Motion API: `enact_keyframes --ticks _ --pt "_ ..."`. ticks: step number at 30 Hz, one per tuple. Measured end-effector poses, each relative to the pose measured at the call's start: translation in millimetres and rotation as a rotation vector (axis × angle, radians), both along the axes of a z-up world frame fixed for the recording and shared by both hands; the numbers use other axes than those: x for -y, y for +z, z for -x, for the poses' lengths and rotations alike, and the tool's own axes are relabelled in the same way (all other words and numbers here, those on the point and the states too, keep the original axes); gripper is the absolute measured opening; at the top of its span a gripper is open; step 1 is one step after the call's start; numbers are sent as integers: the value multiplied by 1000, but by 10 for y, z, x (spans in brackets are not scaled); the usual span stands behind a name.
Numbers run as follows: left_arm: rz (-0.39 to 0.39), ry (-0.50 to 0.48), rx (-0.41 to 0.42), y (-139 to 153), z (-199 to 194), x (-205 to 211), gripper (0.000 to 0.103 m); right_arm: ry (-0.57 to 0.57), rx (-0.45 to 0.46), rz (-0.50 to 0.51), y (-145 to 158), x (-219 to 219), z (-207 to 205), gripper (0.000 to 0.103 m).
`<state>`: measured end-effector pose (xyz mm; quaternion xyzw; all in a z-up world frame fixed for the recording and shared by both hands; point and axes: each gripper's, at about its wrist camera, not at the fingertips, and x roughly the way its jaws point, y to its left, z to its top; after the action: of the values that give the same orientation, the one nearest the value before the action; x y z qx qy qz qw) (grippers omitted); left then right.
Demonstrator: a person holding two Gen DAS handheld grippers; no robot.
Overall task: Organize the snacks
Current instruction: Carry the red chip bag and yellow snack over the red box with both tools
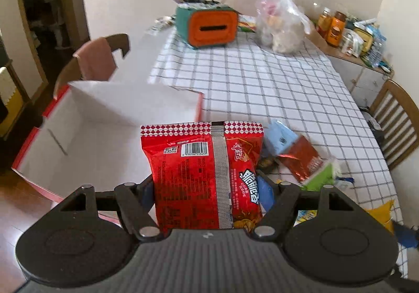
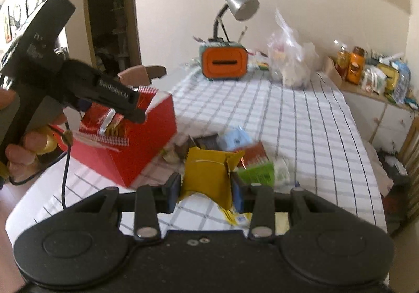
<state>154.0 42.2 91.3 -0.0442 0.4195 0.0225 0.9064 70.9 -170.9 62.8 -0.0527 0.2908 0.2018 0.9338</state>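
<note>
Left claw (image 1: 207,188) clamped on red snack packet (image 1: 201,175), packet upright between pads, barcode side facing camera. Right claw (image 2: 207,189) clamped on yellow packet (image 2: 209,175), lifted off checked surface (image 2: 301,136). Loose snack pile (image 2: 235,146) at 12 o'clock beyond yellow packet. Red box (image 2: 141,141), open top, at 10 o'clock. Orange-fronted organizer (image 2: 224,62), lamp (image 2: 239,3) at far end.

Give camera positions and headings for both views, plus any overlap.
Left wrist: on the left gripper, looking down its fingers at the red snack packet it grips, red box beyond.
Right wrist: on the right gripper, gripping a yellow packet; a hand holding the left gripper shows at left.
Shared: checked tablecloth, orange-fronted box, desk lamp.
</note>
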Motion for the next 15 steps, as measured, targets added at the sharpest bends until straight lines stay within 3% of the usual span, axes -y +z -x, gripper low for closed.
enact_keyframes --ticks 7,15 --pt "-47 46 16 136 -67 -485 74 69 19 4 171 -501 -215 39" --pt "-81 107 -10 58 -172 -1099 74 148 2 54 110 -1250 -475 38"
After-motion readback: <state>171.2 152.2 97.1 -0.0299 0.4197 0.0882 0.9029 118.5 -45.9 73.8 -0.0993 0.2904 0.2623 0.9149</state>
